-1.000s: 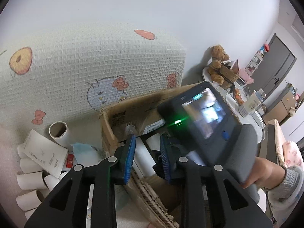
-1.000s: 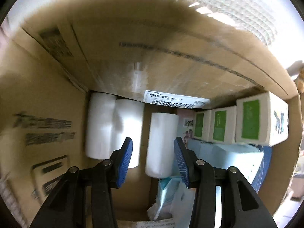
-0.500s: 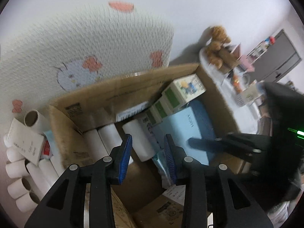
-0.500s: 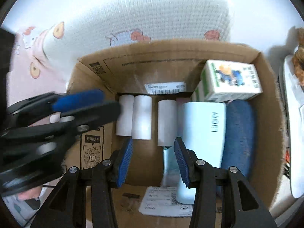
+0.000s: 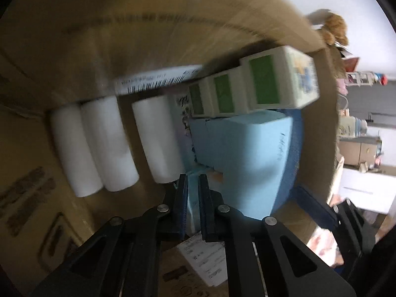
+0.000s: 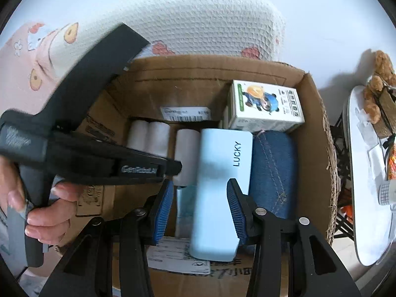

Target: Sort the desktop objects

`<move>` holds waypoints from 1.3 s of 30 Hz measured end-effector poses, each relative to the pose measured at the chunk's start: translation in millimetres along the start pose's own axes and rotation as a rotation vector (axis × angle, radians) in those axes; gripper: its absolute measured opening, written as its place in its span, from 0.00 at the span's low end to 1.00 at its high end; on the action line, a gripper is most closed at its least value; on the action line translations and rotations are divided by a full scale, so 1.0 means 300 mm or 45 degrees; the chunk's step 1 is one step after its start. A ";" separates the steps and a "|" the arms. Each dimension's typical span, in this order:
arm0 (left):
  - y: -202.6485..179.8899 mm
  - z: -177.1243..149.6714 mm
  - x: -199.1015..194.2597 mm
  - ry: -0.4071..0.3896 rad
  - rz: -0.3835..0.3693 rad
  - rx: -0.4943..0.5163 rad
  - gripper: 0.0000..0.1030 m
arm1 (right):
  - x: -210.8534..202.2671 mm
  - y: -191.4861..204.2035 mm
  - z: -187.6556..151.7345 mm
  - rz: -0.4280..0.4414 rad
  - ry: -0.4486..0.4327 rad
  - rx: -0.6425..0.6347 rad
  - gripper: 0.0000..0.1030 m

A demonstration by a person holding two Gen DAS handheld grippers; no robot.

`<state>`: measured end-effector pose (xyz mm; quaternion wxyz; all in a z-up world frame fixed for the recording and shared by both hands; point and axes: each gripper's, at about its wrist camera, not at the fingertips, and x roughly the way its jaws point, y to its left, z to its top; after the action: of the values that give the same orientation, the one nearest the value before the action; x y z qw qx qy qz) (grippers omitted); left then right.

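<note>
An open cardboard box (image 6: 198, 79) holds three white rolls (image 5: 109, 143), a light-blue case (image 6: 220, 185) marked LUCKY, a denim pouch (image 6: 272, 173) and green-and-white cartons (image 6: 266, 106). My left gripper (image 5: 192, 180) reaches down into the box beside the nearest roll (image 5: 156, 138). Its jaws are closing, and a thin teal packet (image 5: 191, 205) fills the narrow gap between the pads. In the right wrist view the same gripper (image 6: 177, 168) crosses from the left, held by a hand (image 6: 39, 212). My right gripper (image 6: 200, 183) hovers open above the box, over the light-blue case.
Behind the box stands a white cushion (image 6: 198, 24) with cartoon prints. A white round table (image 6: 366, 198) and a teddy bear (image 6: 378, 79) are to the right. A printed paper sheet (image 6: 178, 255) lies at the box's near end.
My left gripper has dropped from above the box into it, and its jaws have narrowed onto the teal packet. My right gripper has lifted out of the box and stays open.
</note>
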<state>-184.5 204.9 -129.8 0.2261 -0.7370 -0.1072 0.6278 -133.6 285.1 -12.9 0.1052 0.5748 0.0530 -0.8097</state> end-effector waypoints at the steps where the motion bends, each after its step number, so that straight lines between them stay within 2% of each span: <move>1: 0.001 0.005 0.015 0.006 0.009 -0.008 0.08 | 0.015 -0.006 -0.001 -0.012 0.005 0.002 0.40; 6: 0.010 0.014 0.080 0.048 -0.005 -0.047 0.09 | 0.066 -0.033 -0.005 -0.030 0.012 0.018 0.40; 12: 0.053 0.021 0.136 0.007 0.036 -0.154 0.09 | 0.074 -0.037 -0.026 -0.092 0.005 -0.019 0.40; 16: 0.079 0.020 0.142 0.001 -0.051 -0.217 0.08 | 0.081 -0.019 -0.035 -0.145 -0.010 -0.066 0.40; 22: 0.077 0.004 0.150 -0.020 -0.014 -0.205 0.08 | 0.095 0.031 -0.043 -0.229 -0.042 -0.151 0.40; 27: 0.070 -0.017 0.151 -0.048 0.043 -0.176 0.05 | 0.096 0.066 -0.044 -0.298 -0.060 -0.204 0.40; 31: 0.090 -0.041 0.124 -0.096 0.096 -0.219 0.04 | 0.111 0.059 -0.039 -0.301 -0.034 -0.197 0.40; 32: 0.094 -0.046 0.114 -0.111 0.126 -0.229 0.04 | 0.116 0.053 -0.039 -0.303 -0.025 -0.191 0.40; 34: 0.103 -0.056 0.092 -0.161 0.277 -0.236 0.04 | 0.123 0.045 -0.040 -0.299 -0.016 -0.178 0.40; 35: 0.109 -0.060 0.087 -0.179 0.310 -0.244 0.06 | 0.120 0.039 -0.043 -0.295 -0.007 -0.169 0.40; 39: 0.108 -0.078 0.093 -0.135 0.286 -0.222 0.06 | 0.119 0.035 -0.051 -0.272 0.011 -0.148 0.40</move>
<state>-160.4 184.2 -166.8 0.0836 -0.7272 -0.0900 0.6754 -128.3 274.2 -51.4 0.0512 0.5622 0.1613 -0.8095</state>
